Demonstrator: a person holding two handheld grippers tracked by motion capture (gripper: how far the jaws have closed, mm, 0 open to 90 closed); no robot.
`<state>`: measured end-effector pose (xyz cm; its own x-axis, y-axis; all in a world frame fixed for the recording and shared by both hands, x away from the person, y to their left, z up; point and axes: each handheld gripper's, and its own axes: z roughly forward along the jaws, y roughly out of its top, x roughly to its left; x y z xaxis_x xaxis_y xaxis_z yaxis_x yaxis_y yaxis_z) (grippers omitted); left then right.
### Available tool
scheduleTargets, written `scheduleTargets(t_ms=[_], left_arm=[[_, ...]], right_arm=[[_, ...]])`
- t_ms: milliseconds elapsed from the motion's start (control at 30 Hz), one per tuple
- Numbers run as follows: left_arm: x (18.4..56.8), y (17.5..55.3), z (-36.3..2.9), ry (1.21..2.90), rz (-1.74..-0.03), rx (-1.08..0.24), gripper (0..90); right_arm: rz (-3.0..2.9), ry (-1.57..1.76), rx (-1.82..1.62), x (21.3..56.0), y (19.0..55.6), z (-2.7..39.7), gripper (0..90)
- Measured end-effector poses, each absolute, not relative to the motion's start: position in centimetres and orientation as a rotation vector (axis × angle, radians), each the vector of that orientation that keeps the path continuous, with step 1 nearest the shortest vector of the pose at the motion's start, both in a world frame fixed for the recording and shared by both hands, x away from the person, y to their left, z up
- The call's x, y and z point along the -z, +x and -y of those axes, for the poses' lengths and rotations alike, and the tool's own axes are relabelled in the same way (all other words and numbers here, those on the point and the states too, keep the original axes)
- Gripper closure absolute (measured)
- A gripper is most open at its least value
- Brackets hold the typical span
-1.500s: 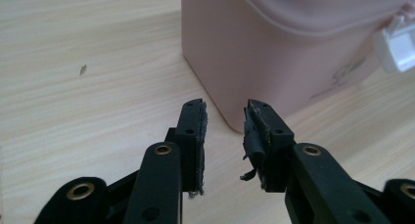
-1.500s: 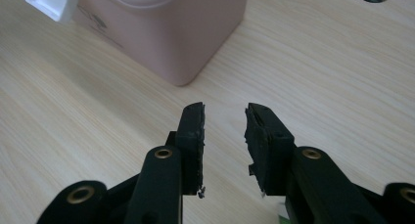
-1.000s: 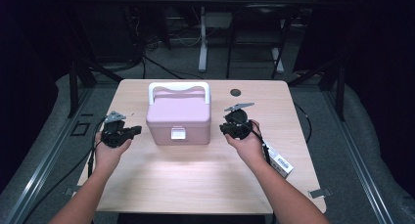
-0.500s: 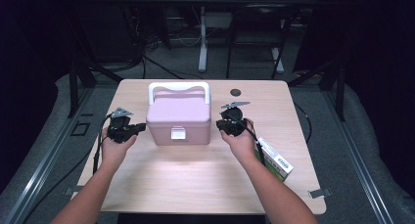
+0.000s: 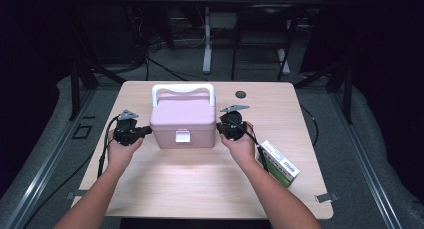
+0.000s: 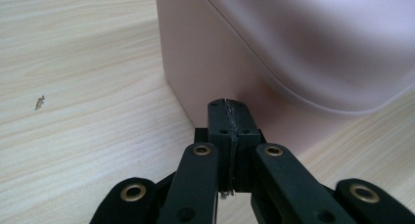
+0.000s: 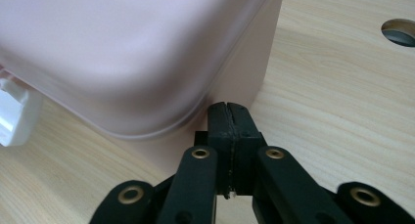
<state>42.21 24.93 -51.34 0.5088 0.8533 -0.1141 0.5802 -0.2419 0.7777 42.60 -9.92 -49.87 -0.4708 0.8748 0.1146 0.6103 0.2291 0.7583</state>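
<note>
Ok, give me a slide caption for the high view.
Two shut grippers, left gripper and right gripper, flank a pink box on a wooden table.

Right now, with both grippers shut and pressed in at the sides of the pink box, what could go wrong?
1. The left gripper and right gripper meet the pink box only by their shut tips on smooth walls, so a squeeze-lift might slip.
2. Uneven pushing could slide or twist the box on the table.
3. The right forearm sits close to the small carton and could nudge it.
</note>
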Motion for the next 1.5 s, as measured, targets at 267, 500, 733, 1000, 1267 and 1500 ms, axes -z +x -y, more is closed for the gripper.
scheduleTargets(t_ms=[267, 500, 733, 1000, 1267, 1500], left_arm=[[51.2, 41.8, -24.5, 1.985, -1.146, -0.467, 90.0], [51.2, 41.0, -24.1, 1.99, -1.131, -0.455, 90.0], [51.2, 40.0, -23.8, 2.004, -1.101, -0.443, 90.0], [51.3, 38.8, -23.6, 2.009, -1.085, -0.435, 90.0], [51.4, 37.6, -23.7, 1.987, -1.102, -0.417, 90.0], [51.4, 36.3, -24.0, 1.987, -1.094, -0.398, 90.0]], right_arm=[[-2.16, 1.304, -1.053, 49.9, 42.2, 9.6, 90.0], [-2.167, 1.32, -1.066, 50.4, 41.5, 10.3, 90.0], [-2.166, 1.353, -1.082, 50.6, 40.9, 10.9, 90.0], [-2.185, 1.352, -1.078, 50.5, 39.5, 11.4, 90.0], [-2.204, 1.331, -1.075, 50.5, 38.3, 11.5, 90.0], [-2.236, 1.318, -1.068, 50.3, 36.9, 11.6, 90.0]])
